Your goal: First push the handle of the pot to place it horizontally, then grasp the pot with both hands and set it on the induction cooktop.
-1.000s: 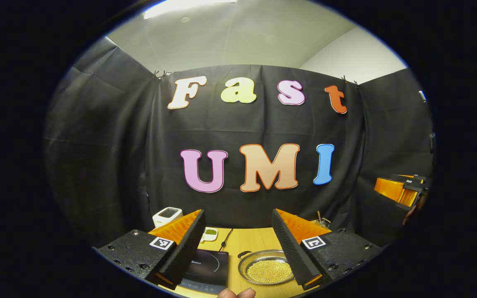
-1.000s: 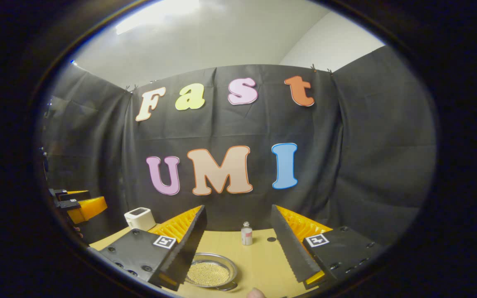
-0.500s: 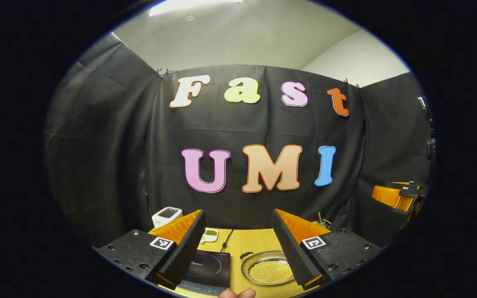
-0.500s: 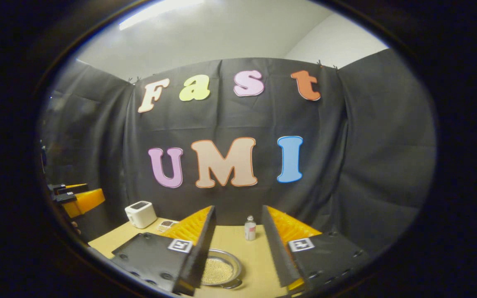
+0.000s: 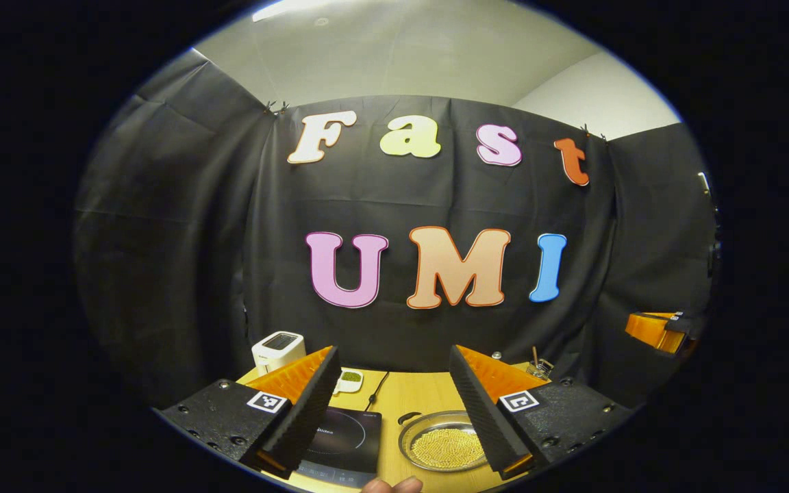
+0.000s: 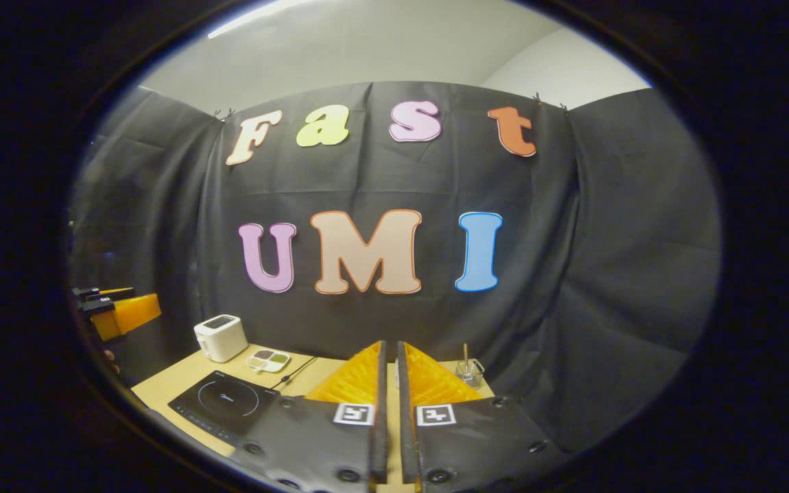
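White toaster (image 6: 220, 337), small dish (image 6: 268, 359), glass (image 6: 468, 372) on table (image 6: 168, 380)

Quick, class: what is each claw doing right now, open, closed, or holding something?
Left claw: open, holding nothing, above the table with the pot ahead.
Right claw: closed with nothing between its fingers.

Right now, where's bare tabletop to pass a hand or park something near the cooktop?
Bare strip of table between the induction cooktop and the pot, running back toward the cloth. Another bare patch left of the cooktop, in front of the toaster. Crowded at the back: small dish, cord, glass with a stick.
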Motion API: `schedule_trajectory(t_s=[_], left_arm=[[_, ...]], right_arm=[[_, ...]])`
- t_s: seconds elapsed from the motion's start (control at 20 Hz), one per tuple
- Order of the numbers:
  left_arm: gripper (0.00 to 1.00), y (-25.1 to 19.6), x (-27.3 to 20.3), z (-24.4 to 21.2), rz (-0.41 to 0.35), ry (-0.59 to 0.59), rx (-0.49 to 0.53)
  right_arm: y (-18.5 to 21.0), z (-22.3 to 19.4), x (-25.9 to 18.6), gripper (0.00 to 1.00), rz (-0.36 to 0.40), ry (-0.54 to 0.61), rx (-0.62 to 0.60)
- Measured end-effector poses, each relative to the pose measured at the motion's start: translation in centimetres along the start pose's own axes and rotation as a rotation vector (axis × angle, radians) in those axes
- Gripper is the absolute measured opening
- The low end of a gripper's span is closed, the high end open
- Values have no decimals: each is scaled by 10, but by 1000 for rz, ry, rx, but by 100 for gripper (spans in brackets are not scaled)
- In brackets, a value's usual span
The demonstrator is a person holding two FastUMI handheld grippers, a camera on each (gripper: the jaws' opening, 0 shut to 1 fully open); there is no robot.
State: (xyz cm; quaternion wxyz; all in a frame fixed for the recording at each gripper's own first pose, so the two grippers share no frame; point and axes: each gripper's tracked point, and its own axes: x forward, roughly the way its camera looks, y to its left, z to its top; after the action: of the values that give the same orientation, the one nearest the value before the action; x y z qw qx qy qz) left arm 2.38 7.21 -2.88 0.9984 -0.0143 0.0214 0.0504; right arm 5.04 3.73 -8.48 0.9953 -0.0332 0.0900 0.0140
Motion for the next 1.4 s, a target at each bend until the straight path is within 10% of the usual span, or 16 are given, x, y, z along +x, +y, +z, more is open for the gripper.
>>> schedule_trajectory(t_s=[1.4], left_arm=[[97, -10, 109, -45, 24, 109, 42]], right_arm=[[31, -201, 102, 3, 271, 523, 153]])
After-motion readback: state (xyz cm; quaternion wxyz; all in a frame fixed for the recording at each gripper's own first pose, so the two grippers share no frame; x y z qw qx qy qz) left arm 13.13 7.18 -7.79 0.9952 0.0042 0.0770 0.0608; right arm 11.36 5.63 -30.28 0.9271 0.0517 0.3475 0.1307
